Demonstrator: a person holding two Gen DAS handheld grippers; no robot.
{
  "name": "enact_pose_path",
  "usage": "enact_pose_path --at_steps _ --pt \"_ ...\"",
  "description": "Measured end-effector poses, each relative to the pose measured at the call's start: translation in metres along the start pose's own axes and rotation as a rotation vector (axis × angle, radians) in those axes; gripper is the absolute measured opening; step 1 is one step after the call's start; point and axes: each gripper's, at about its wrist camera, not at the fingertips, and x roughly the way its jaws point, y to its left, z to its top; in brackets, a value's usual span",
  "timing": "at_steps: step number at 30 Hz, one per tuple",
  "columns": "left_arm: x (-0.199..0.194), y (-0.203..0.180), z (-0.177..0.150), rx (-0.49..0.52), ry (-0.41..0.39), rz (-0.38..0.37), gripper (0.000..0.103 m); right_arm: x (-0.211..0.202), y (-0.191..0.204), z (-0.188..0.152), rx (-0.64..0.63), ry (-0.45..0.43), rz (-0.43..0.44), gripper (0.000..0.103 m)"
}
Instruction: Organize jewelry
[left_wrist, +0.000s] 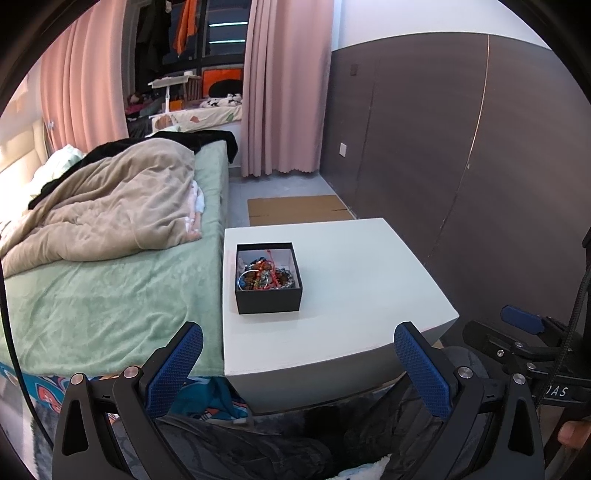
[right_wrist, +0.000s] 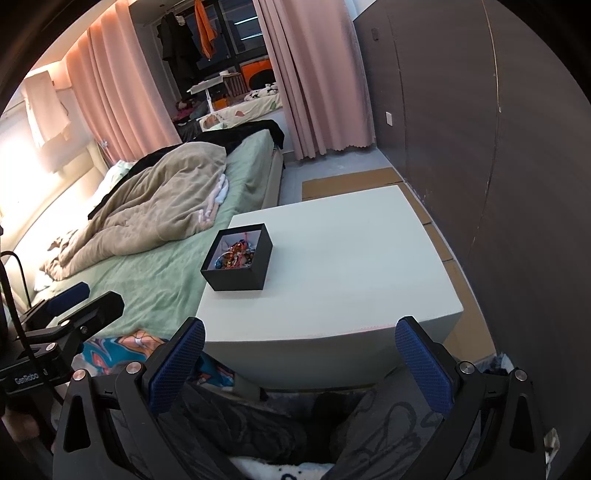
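Note:
A black open box (left_wrist: 268, 277) stands on a white table (left_wrist: 351, 288), near its left edge by the bed. It holds a tangle of jewelry (left_wrist: 264, 275): beads, red cord and metal rings. The box also shows in the right wrist view (right_wrist: 238, 261), with the jewelry (right_wrist: 236, 254) inside. My left gripper (left_wrist: 297, 354) is open and empty, held before the table's front edge, well short of the box. My right gripper (right_wrist: 299, 352) is open and empty at the same front edge. Each gripper shows at the side of the other's view.
A bed (left_wrist: 110, 288) with a green sheet and a beige blanket (left_wrist: 110, 206) lies against the table's left side. A dark panelled wall (left_wrist: 461, 147) stands to the right. Flat cardboard (left_wrist: 299, 208) lies on the floor behind the table. Pink curtains (left_wrist: 280, 85) hang at the back.

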Motion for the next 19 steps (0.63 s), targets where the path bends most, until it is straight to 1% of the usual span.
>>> enact_pose_path --at_steps 4,10,14,19 --pt "-0.002 -0.002 0.001 -0.004 -0.001 -0.010 0.103 0.000 -0.001 0.001 0.001 -0.001 0.001 0.103" --pt "-0.003 -0.005 0.000 -0.004 -0.012 -0.020 0.103 -0.002 -0.003 0.001 0.000 -0.003 -0.022 0.103" --pt "0.002 -0.008 -0.002 -0.004 -0.010 -0.030 0.103 0.002 -0.007 0.000 -0.001 0.006 -0.040 0.103" --pt "0.005 -0.008 -0.001 0.003 -0.014 -0.022 0.103 0.011 -0.010 -0.001 0.002 0.023 -0.055 0.103"
